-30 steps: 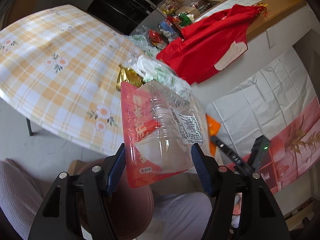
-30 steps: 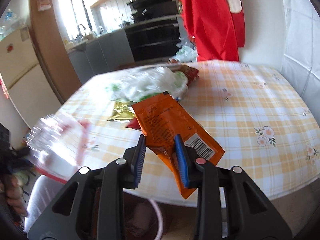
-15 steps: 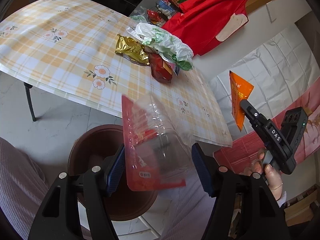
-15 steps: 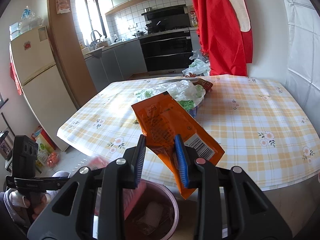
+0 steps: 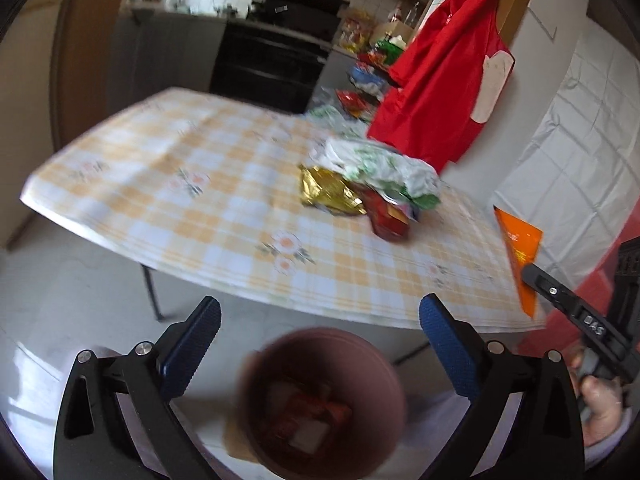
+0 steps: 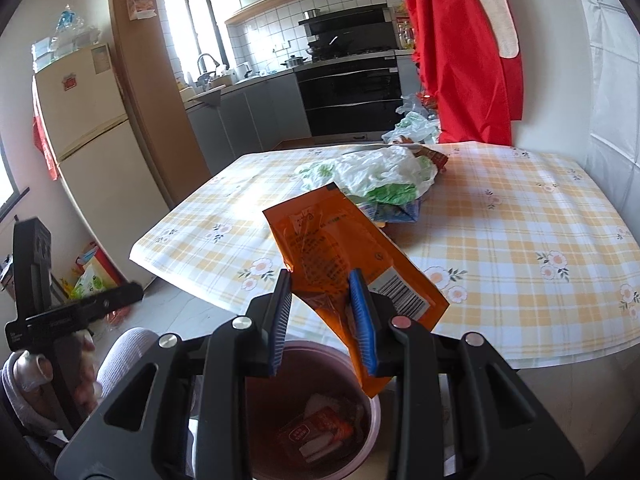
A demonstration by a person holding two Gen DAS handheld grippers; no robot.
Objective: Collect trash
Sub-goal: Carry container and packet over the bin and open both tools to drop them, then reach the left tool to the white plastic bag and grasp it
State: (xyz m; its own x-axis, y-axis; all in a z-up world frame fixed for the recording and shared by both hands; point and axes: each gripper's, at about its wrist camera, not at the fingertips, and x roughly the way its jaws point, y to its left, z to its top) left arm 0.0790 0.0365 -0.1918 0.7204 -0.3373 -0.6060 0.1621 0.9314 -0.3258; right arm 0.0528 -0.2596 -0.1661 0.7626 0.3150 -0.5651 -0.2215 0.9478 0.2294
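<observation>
Two grippers over brown bin (image 5: 320,396) | left gripper (image 5: 320,344) jaws just sprang wide, empty, wrapper dropped in | right gripper (image 6: 324,320) pinching orange packet (image 6: 340,256), probably next | more wrappers (image 5: 360,188) on bench (image 5: 180,200)

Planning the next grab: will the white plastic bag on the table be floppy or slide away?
The plastic bag looks crumpled and thin, so likely floppy and light. It drapes over other wrappers, so lifting it may drag or spill them.

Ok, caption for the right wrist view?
Right gripper holds orange foil snack wrapper above the pink plastic bin.
</observation>
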